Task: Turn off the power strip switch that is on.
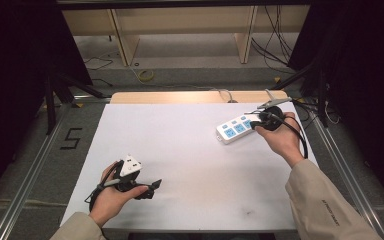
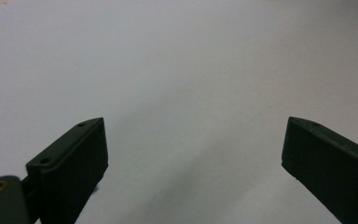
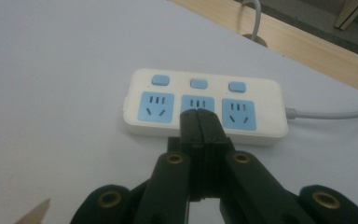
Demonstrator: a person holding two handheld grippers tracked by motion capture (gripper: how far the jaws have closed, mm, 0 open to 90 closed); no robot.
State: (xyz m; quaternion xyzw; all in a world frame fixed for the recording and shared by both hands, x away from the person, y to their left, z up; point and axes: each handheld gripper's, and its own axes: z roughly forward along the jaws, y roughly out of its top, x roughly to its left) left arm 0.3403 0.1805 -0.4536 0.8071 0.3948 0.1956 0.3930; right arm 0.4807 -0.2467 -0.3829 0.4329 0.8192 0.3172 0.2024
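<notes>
- Hovering closed, right gripper [image 3: 199, 122] fingers pressed together, empty, just before power strip [image 3: 205, 106].
- Lying crosswise ahead, far-right on bench [image 1: 180, 150].
- Idling wide open, left gripper [image 2: 193, 154], well apart.

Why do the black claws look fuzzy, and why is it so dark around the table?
Left gripper view: the left gripper sits very close, so its open jaws blur. Right gripper view: the power strip is sharp, the shut right gripper softer. High view: light falls on the white table; the edges stay dark.
</notes>
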